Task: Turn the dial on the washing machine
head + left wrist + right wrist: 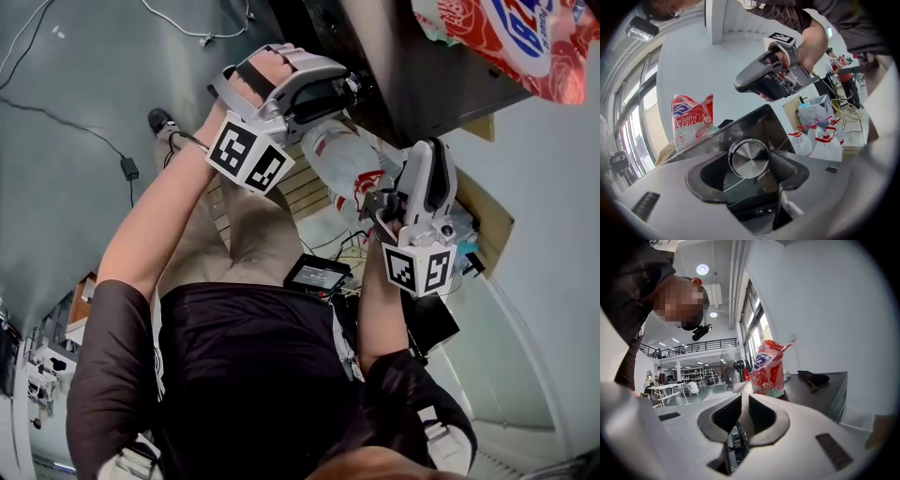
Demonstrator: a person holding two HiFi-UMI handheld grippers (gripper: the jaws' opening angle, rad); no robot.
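The washing machine's round silver dial (749, 157) sits on a dark glossy panel (757, 124). My left gripper (747, 165) is shut on the dial, one jaw on each side and the right pad (783, 166) against its rim. In the head view the left gripper (354, 89) reaches up to the dark machine (422, 84), and the dial is hidden there. My right gripper (744, 401) is shut on nothing and held away from the machine, to the right (431, 150). It also shows in the left gripper view, the right gripper (773, 77) hanging above the panel.
A red and white detergent bag (691, 119) (771, 366) (525, 37) stands on the machine's top. A dark bundle (813, 377) lies on that top too. Large water bottles with red caps (820, 140) (347, 159) stand beside the machine. Cables and a small device (317, 274) lie on the floor.
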